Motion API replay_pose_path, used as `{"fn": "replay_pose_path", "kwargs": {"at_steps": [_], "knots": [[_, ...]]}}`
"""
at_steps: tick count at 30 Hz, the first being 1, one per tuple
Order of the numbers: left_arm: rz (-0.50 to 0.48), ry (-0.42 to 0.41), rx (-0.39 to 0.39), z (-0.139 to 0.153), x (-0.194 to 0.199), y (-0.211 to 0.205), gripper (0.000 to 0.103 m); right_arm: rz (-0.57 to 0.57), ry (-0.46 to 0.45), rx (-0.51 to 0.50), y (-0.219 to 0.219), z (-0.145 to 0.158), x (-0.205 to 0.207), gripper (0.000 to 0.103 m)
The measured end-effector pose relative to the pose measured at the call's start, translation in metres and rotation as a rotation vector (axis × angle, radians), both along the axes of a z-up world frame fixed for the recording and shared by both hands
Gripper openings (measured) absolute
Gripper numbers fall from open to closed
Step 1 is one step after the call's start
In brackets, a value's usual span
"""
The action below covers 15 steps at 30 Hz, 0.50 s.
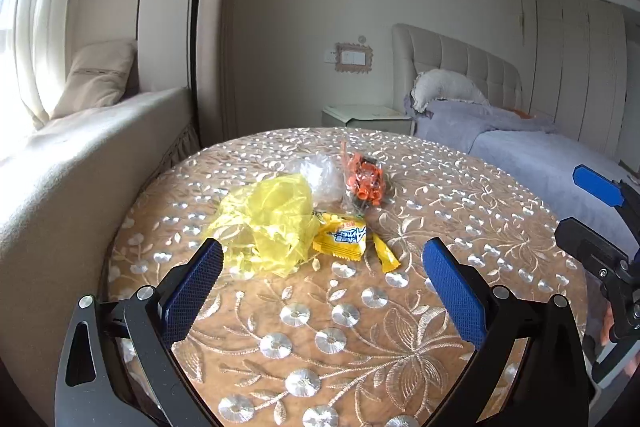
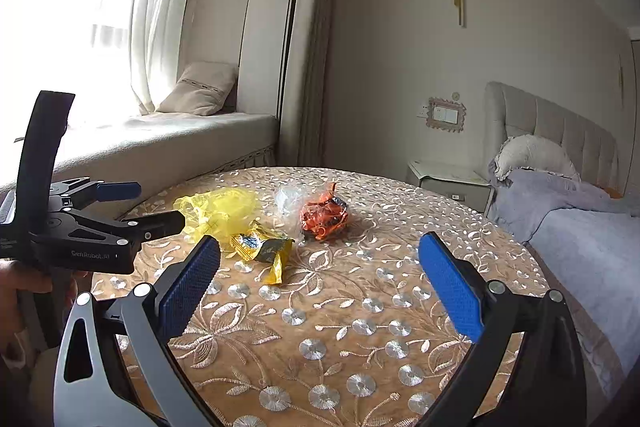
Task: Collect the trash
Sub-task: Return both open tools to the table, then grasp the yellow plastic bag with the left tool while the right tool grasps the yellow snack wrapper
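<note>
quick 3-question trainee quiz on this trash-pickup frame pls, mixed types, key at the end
1. True or false: the left gripper is shut on the yellow plastic bag.
2. Multiple choice: which piece of trash lies nearest the bed? A) yellow plastic bag B) orange wrapper C) yellow snack packet
3. Fill in: the trash lies on a round table covered by a ____-patterned cloth.

Key
1. False: both the left and the right gripper are open and hold nothing.
2. B
3. floral
</note>
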<state>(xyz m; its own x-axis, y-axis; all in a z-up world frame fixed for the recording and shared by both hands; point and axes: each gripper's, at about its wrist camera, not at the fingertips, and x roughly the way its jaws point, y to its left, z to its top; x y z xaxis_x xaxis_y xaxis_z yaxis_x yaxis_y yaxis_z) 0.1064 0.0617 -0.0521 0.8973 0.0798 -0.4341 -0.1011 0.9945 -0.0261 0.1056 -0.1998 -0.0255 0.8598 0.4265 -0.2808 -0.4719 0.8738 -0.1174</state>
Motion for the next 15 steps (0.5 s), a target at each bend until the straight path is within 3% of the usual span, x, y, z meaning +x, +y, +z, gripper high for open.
{"fn": "replay_pose_path", "kwargs": {"at_steps": [9,15], "knots": [[0.049,0.042,0.007,-0.009,0.032,0.033,0.098,0.072,0.010,-0.101,0.053,-0.002,0.037,0.099],[0.072,0.148,0.021,-0.027,0.083,0.059,0.098,0.091,0.028,-0.159,0.078,-0.010,0.055,0.099]]}}
